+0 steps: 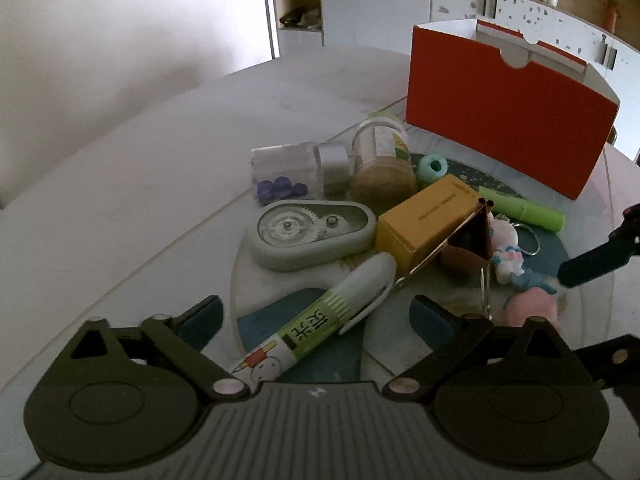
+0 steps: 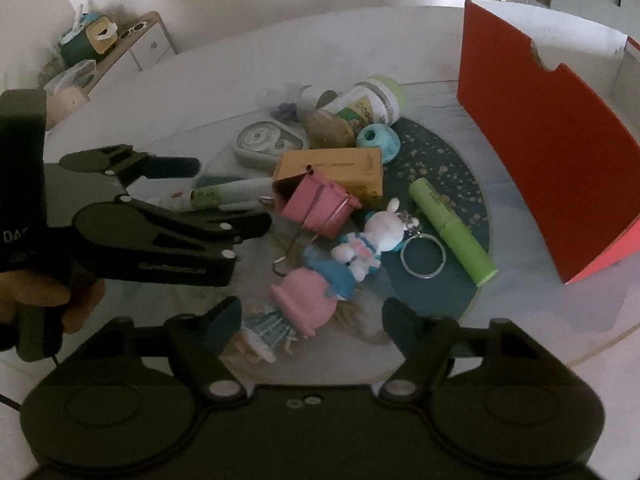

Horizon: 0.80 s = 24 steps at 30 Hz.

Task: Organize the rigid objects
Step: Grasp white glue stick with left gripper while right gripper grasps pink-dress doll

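A heap of small objects lies on a round teal-patterned mat (image 2: 440, 172). My left gripper (image 1: 316, 316) is open, with a green-and-white pen (image 1: 340, 300) lying between its fingers, untouched by the pads. In the right wrist view the left gripper (image 2: 232, 192) straddles the same pen (image 2: 240, 188). My right gripper (image 2: 314, 320) is open over a pink-hatted doll (image 2: 308, 300), with a gap on both sides. A grey correction-tape dispenser (image 1: 312, 232), a yellow box (image 1: 428, 216), a pink binder clip (image 2: 316, 208) and a rabbit keychain (image 2: 372, 240) lie close by.
An open red carton (image 1: 508, 116) stands behind the heap on the right. A powder jar (image 1: 382, 164), a teal thread spool (image 1: 432, 166), a green tube (image 1: 524, 208) and a clear box with purple beads (image 1: 284, 168) lie on the white table (image 1: 140, 184). Cabinets stand beyond.
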Tool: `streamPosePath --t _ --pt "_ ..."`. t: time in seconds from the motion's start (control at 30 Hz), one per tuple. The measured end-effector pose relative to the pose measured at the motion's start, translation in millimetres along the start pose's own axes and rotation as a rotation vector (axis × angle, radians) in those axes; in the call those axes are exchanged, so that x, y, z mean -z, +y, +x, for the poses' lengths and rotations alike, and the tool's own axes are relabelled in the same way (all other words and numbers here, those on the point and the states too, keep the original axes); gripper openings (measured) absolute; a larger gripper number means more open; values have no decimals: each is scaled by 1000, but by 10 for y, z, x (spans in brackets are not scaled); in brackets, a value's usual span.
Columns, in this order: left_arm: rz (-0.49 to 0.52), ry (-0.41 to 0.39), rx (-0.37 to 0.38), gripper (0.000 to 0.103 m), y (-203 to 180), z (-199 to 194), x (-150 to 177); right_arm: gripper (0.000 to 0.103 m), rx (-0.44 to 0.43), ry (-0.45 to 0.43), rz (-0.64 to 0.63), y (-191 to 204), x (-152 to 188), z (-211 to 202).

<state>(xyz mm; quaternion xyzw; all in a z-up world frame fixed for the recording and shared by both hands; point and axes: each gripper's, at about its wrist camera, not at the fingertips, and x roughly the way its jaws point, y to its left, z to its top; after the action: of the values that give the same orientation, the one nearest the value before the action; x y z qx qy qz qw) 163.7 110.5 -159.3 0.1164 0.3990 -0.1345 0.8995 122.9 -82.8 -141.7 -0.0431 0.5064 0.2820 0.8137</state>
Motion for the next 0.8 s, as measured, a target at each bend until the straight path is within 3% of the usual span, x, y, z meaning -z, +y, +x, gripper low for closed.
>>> streamPosePath --t 0.07,0.23,0.4,0.5,0.7,0.8 --pt "-3 2 8 92 -3 11 -8 70 -1 5 1 8 -7 12" --pt "-12 4 32 72 -35 2 -34 63 -16 11 24 -20 2 46" --pt "-13 20 24 56 -101 -39 -26 48 -46 20 50 -61 21 21" --pt "-30 33 34 41 -125 -65 -30 48 -45 22 61 -108 38 -9" --pt "-48 64 30 23 -208 -144 4 48 -41 17 67 -206 101 -96" --pt "-72 72 28 21 -232 -189 37 47 -38 6 72 -261 138 -178"
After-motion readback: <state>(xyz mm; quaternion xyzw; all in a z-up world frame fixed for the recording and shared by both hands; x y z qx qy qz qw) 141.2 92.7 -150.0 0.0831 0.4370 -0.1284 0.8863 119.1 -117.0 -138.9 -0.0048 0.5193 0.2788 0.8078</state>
